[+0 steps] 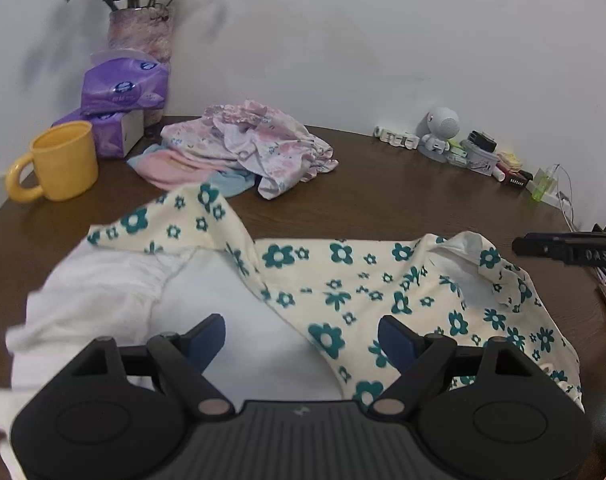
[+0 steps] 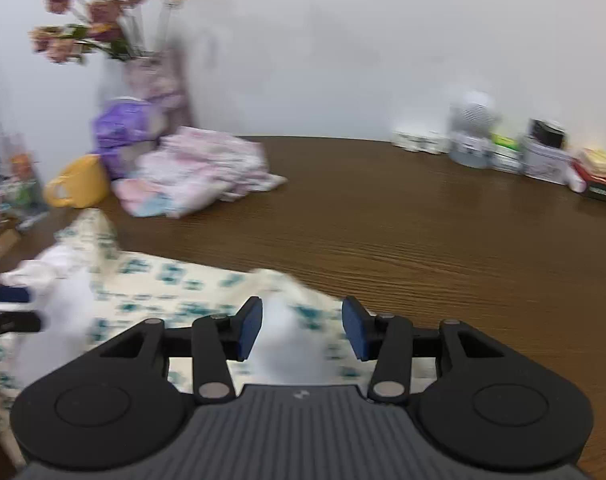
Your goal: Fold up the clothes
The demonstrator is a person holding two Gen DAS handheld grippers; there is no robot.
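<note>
The floral garment (image 1: 363,280) lies rumpled on the table (image 1: 383,200), white lining up, just under both spread-wide tools: left tool (image 1: 301,334), right tool (image 2: 301,328), neither gripping. Likely best: pinch one layer at an edge, lift evenly, keep seams aligned.

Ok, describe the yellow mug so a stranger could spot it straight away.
Start at the vase of flowers against the wall at the table's far left, then drop to the stacked purple tissue packs in front of it. The yellow mug stands on the table just left of the lower pack. It is the only plain yellow, hard, handled thing there; its neighbours are soft purple packs and pastel clothes.
</note>
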